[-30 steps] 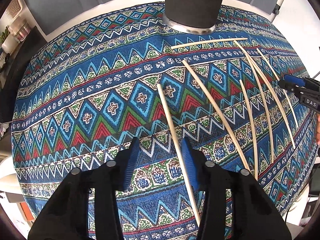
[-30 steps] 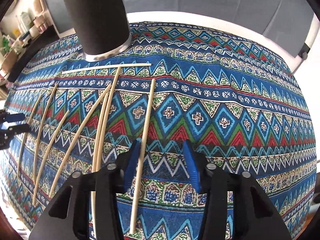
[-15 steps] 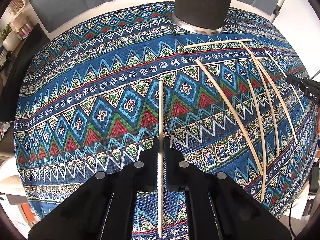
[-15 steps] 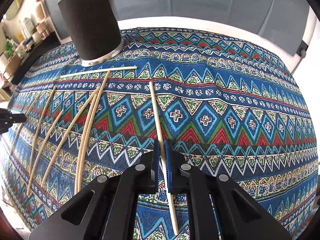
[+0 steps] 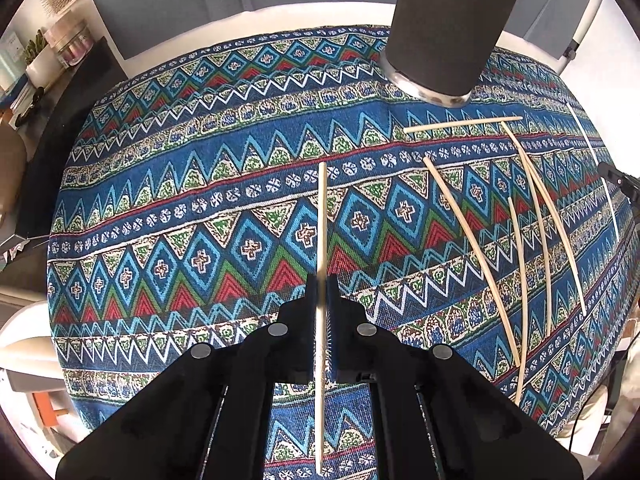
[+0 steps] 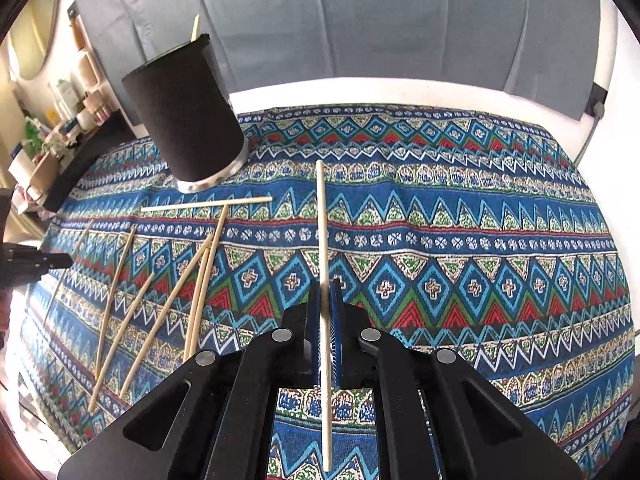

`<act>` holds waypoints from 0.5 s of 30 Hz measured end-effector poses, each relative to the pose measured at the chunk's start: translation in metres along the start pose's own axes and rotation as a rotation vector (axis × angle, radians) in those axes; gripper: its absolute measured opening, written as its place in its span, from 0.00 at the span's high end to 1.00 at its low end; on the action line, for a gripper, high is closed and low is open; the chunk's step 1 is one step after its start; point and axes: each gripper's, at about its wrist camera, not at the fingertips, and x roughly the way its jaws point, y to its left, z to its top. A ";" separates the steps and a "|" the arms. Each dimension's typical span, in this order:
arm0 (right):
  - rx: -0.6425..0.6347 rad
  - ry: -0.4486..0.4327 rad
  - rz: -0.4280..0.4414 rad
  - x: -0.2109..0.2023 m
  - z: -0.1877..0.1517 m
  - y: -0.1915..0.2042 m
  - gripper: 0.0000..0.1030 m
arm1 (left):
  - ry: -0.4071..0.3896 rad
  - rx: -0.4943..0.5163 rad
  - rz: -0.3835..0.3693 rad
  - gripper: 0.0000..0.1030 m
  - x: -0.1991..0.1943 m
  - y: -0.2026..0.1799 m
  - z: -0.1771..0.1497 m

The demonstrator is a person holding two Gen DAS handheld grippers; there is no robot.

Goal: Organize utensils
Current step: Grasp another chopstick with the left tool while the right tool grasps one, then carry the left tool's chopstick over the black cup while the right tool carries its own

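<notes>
A bench (image 5: 256,24) draped in a blue, red and green patterned cloth (image 5: 200,208) fills both wrist views, with grey panels (image 6: 360,20) standing behind its far edge. On the cloth stands a tall black holder (image 6: 184,120) with a metal base, the landmark here; in the right view a single pale stick (image 6: 195,28) pokes up from its rim.

Just in front of the holder a chopstick (image 6: 206,204) lies crosswise on the cloth. Beyond that, nearer the cameras, loose chopsticks (image 6: 164,308) are fanned out on the cloth, some touching or crossing at their far ends; the same fan (image 5: 536,232) shows in the left view, to the right of the held stick and below the holder.

The left tool (image 5: 321,284) is pinched narrow on one chopstick (image 5: 322,216), its blue pads pressed against the shaft on either side. That stick points away from the camera, to the left of the holder, its tail running back between the black fingers. Whether it touches the cloth cannot be told.

The right tool (image 6: 328,288) is likewise clamped narrow on another chopstick (image 6: 321,220), which points toward the bench's far edge, its tip to the right of the holder's base. It is apart from the fan, which lies on the holder's side of it.

At the left edge of the right view, the black tip of the other tool (image 6: 52,260) shows near the outermost loose sticks.
</notes>
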 end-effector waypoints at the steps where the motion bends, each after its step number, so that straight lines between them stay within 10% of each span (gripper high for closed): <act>1: -0.005 -0.014 0.000 -0.003 0.002 0.000 0.96 | -0.010 -0.009 -0.005 0.95 -0.005 0.002 0.003; 15: 0.062 -0.246 0.086 -0.024 0.054 -0.002 0.96 | -0.425 -0.044 -0.059 0.95 -0.146 -0.012 0.069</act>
